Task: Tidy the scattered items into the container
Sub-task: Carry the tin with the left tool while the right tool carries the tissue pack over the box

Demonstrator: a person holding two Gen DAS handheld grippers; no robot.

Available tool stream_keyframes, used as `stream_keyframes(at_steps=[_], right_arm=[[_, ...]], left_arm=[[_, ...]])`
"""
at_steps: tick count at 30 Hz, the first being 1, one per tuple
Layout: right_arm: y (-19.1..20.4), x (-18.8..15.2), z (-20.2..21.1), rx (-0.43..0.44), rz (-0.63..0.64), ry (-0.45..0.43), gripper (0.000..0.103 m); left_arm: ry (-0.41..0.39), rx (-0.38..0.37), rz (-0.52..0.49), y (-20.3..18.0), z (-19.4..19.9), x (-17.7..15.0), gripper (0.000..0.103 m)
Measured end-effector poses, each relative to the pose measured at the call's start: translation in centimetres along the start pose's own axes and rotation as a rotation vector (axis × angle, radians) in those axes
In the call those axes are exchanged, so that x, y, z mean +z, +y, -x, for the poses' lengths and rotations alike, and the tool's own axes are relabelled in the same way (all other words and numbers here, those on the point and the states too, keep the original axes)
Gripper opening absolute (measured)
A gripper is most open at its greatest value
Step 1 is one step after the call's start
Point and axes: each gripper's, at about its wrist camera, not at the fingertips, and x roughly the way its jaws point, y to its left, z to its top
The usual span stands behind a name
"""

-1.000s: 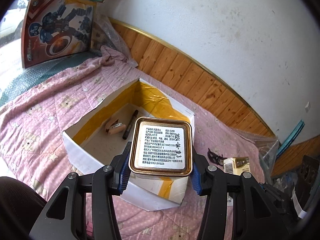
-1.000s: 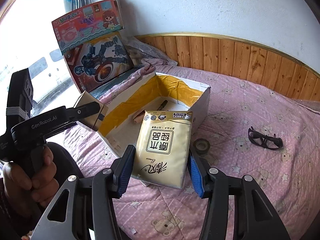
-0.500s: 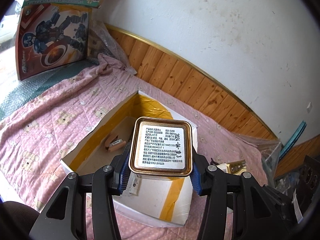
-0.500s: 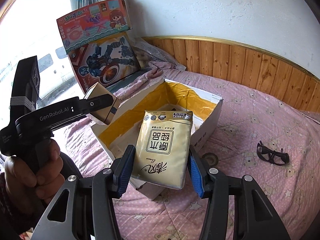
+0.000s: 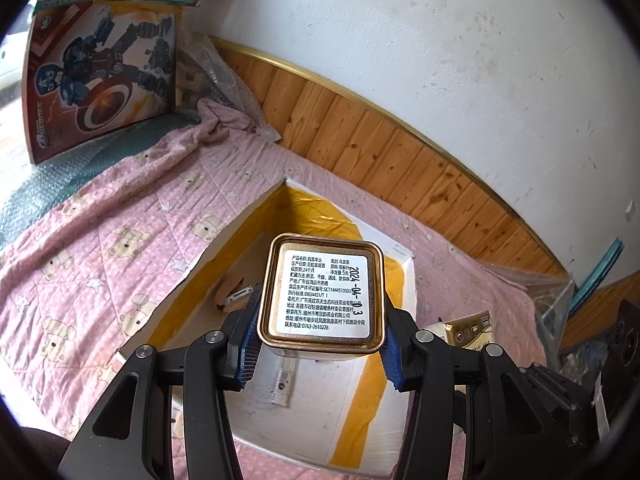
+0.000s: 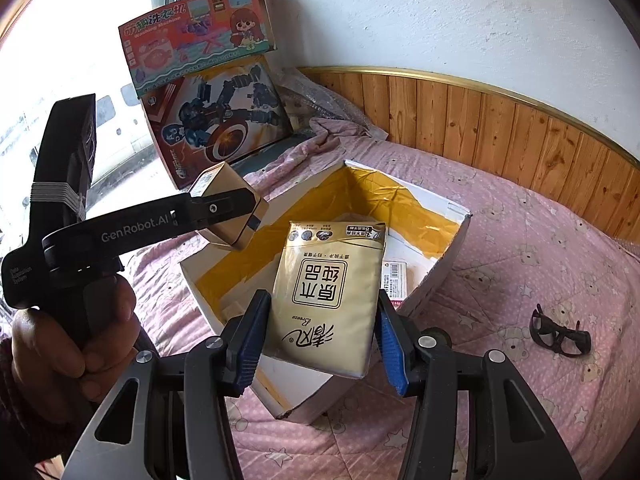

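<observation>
The left gripper (image 5: 322,344) is clamped on a square gold metal tin (image 5: 323,294) with a white printed label on the face turned to the camera; its blue ribbed pads (image 5: 249,350) press the tin's two sides. Directly beyond and below the tin lies the open white cardboard box lined with yellow tape (image 5: 368,408), resting on a pink quilted bedspread printed with bears (image 5: 100,240). Inside the box, just left of the left gripper's tip, is a small tan object (image 5: 234,292), too hidden to name with confidence.

The right gripper (image 6: 320,338) is closed on a pale gold soft tissue pack with dark characters (image 6: 330,294), a blue pad on either flank. The pack hangs over the near half of the same box (image 6: 440,272), whose floor shows a white shipping label. To the left of this gripper a hand (image 6: 68,340) grips the black handle of the left gripper (image 6: 230,210), which carries the tin above the box's left rim. To the right, well apart from the box, black-framed glasses (image 6: 558,334) lie on the bedspread (image 6: 540,248). Far ahead, two colourful toy boxes (image 6: 216,92) lean by the wall.
</observation>
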Motion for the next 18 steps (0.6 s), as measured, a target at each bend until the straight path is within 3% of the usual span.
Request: stream_keyframes(at_steps=[18], right_arm=[[0.5,-0.1,-5.3,0.048,0.128,0.13,0.052]], left_arm=[[0.117,0.095,0.005,2.5,-3.9,0.0,0.052]])
